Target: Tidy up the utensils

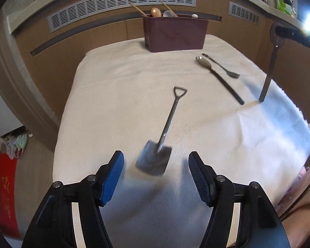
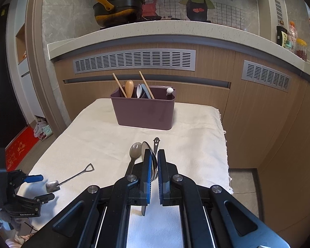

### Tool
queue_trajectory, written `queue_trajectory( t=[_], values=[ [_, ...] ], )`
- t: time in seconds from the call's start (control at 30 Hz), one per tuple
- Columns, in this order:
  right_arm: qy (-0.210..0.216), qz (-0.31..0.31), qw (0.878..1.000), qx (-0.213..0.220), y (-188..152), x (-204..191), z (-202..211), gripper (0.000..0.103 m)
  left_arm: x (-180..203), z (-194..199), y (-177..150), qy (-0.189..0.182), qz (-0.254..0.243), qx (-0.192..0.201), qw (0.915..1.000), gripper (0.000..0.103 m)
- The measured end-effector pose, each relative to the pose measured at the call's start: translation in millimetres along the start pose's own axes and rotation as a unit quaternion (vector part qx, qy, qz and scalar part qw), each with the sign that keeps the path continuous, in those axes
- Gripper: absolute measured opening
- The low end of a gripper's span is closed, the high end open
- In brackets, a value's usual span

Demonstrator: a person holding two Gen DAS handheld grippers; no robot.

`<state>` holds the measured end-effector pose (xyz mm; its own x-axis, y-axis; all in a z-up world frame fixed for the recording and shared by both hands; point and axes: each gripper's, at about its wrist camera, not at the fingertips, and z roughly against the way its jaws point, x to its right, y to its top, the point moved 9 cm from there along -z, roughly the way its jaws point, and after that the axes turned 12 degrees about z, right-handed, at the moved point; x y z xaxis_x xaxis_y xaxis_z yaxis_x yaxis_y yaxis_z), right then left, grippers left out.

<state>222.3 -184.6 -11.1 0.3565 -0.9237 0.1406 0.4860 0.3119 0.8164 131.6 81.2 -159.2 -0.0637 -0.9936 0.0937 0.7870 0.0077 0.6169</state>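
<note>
White cloth [image 1: 117, 86] is covering the table. Shovel spoon [image 1: 164, 133] is lying on it, blade end sitting between the left gripper [image 1: 156, 171] fingers w/o touching them; jaws are standing wide apart, holding nothing. Right gripper [image 2: 153, 175] is clamping a metal spoon [image 2: 149, 150] edge-on, fingers nearly together on the bowl, handle hanging down below them; in left view that spoon is hanging tilted above the cloth's right side. Grey spoon [image 2: 135, 149] and smiley spoon [image 2: 156, 142] are lying side by side on the cloth, just ahead of the right gripper. Purple caddy [image 2: 144, 111] is standing at the far end of the cloth, w/ chopsticks [image 2: 119, 85], wooden spoon [image 2: 129, 87] and pale spoons sticking out of it.
</note>
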Motion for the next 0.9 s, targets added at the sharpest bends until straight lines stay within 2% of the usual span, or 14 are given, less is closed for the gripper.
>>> queue_trajectory(
  t=[0.1,0.17,0.23,0.3,0.37,0.4,0.43,0.53,0.6,0.67,0.77,0.8,0.83,0.9],
  values=[
    [0.000,-0.004,1.000,0.000,-1.9,0.8,1.7,0.005,-11.6,-12.7,-4.9,0.011,0.032,-0.011,0.9994,0.066],
    [-0.003,-0.004,1.000,-0.001,-3.2,1.6,2.8,0.005,-14.6,-16.3,-0.4,-0.001,0.057,-0.005,0.9984,0.065],
    [-0.005,-0.005,1.000,-0.002,-2.9,3.4,3.1,0.005,-11.7,-18.8,4.1,0.004,0.053,0.001,0.9986,0.060],
    [-0.007,-0.006,1.000,-0.001,-2.8,4.3,4.7,0.005,-7.3,-18.8,7.8,-0.001,0.050,0.005,0.9987,0.040],
    [-0.009,-0.006,1.000,0.002,-2.4,5.0,6.8,0.005,-3.1,-16.4,10.6,-0.001,0.047,0.005,0.9989,0.031],
    [-0.010,-0.005,1.000,0.004,-1.8,5.0,7.8,0.005,-2.4,-12.4,14.3,0.003,0.046,0.013,0.9988,0.013],
    [-0.010,-0.005,1.000,0.005,-1.0,4.9,8.5,0.005,-2.1,-7.7,19.4,0.002,0.047,0.021,0.9986,0.010],
    [-0.011,-0.005,1.000,0.007,1.1,3.8,8.1,0.005,-0.3,13.2,40.3,-0.007,0.055,0.058,0.9968,0.010],
    [-0.009,-0.006,1.000,0.007,1.4,3.5,7.8,0.005,1.7,17.1,50.1,-0.003,0.049,0.069,0.9964,0.010],
    [-0.008,-0.005,1.000,0.007,0.1,2.7,8.4,0.005,-0.9,14.7,52.6,-0.002,0.050,0.062,0.9968,0.010],
    [-0.008,-0.007,1.000,0.004,-2.1,4.3,6.1,0.005,-4.0,6.8,41.0,-0.015,0.052,0.028,0.9981,0.014],
    [-0.009,-0.007,1.000,0.002,-2.4,4.6,5.0,0.005,-2.8,2.7,34.1,-0.019,0.045,0.014,0.9987,0.021],
    [-0.008,-0.007,1.000,0.001,-2.3,4.3,4.0,0.005,-2.6,-2.3,26.9,-0.017,0.037,0.002,0.9992,0.037],
    [-0.006,-0.006,1.000,0.002,-3.7,3.3,4.5,0.005,-3.3,-7.5,13.7,-0.007,0.029,-0.010,0.9995,0.057]
  ],
)
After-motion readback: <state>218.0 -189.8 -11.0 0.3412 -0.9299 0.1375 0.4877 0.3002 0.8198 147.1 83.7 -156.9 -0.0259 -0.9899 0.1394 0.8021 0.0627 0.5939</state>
